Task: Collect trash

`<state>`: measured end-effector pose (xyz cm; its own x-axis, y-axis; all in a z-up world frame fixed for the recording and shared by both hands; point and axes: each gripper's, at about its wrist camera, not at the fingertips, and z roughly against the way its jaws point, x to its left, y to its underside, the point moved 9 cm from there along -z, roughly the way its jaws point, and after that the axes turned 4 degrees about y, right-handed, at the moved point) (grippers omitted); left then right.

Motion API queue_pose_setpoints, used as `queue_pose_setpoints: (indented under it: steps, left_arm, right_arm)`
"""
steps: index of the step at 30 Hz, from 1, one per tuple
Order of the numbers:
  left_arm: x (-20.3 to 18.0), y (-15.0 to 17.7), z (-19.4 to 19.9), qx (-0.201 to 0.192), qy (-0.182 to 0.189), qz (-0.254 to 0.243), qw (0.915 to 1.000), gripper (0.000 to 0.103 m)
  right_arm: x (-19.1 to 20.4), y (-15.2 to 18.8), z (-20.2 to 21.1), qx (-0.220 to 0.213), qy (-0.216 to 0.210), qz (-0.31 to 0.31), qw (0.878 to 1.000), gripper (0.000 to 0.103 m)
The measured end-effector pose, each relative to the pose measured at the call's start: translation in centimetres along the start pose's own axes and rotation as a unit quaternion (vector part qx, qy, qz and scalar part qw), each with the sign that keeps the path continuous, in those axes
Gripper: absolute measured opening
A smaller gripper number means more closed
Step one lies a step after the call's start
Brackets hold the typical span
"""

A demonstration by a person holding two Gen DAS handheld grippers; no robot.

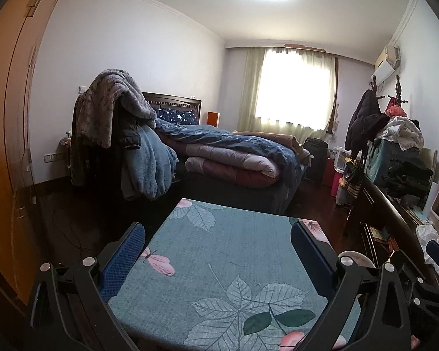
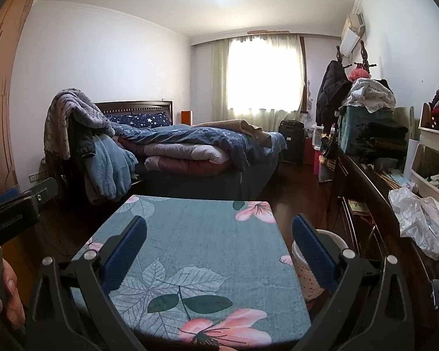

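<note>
Grippers hang side by side over a small table (image 1: 219, 251) covered with a teal cloth printed with leaves and pink flowers. The left gripper (image 1: 218, 245) has its blue-padded fingers (image 1: 123, 257) spread wide with nothing between them, and the right gripper (image 2: 219, 239) is spread just as wide and equally empty. A crumpled clear plastic bag (image 2: 421, 222) lies on the dark wooden dresser (image 2: 374, 193) to the right of the table, well apart from both grippers. Beside the table's right edge, low down, stands a pale bin (image 2: 307, 275) with a speckled pink side, partly hidden behind the right gripper's finger. Beyond the table are a bed (image 1: 234, 152) piled with folded quilts and a bright curtained window (image 1: 295, 87). A hand (image 2: 8, 298) shows at the lower left edge of the right wrist view.
</note>
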<state>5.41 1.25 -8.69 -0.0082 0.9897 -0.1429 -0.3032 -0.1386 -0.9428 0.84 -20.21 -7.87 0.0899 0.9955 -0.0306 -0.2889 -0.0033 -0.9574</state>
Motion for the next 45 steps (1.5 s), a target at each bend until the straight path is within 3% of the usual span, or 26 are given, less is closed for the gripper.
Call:
queue_pose_setpoints:
  steps: [45]
  left_arm:
    - [0.3,0.3,0.5,-0.001,0.005,-0.005,1.0000,0.099]
  right_arm:
    - [0.3,1.3,-1.0,0.019,-0.007,0.016,1.000,0.100]
